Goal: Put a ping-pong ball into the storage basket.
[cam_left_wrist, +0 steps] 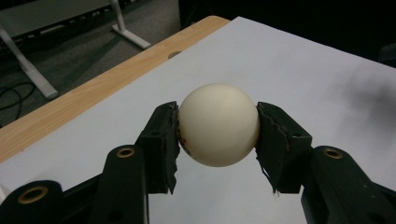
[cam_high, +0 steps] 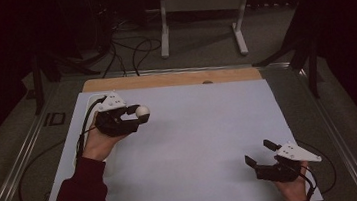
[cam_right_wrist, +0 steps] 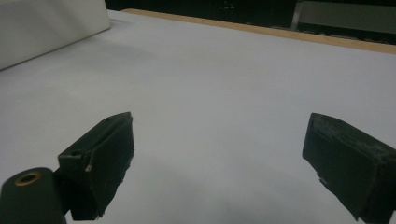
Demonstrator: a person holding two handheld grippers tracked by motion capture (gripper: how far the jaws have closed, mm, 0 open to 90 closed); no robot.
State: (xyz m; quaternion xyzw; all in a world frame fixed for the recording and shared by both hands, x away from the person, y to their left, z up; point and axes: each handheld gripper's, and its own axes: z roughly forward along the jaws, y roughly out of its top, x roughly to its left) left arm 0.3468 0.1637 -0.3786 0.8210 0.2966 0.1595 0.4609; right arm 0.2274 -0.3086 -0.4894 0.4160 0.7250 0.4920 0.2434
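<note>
A cream-white ball (cam_left_wrist: pixel 218 125) sits clamped between the two black jaws of my left gripper (cam_left_wrist: pixel 217 135), held a little above the white table sheet; a small red mark shows on its lower left side. From above, the ball (cam_high: pixel 142 111) and the left gripper (cam_high: pixel 140 115) are at the sheet's back left. My right gripper (cam_high: pixel 261 153) rests low at the front right, jaws spread wide with nothing between them. Its own view shows bare white sheet between the right gripper (cam_right_wrist: pixel 224 158) jaws.
The white sheet (cam_high: pixel 195 139) covers most of a wooden table (cam_high: pixel 174 79). A white box-like object (cam_right_wrist: pixel 46 28) stands at the sheet's left side. Beyond the table are a grey frame stand (cam_high: pixel 202 7) and floor cables (cam_high: pixel 126 50).
</note>
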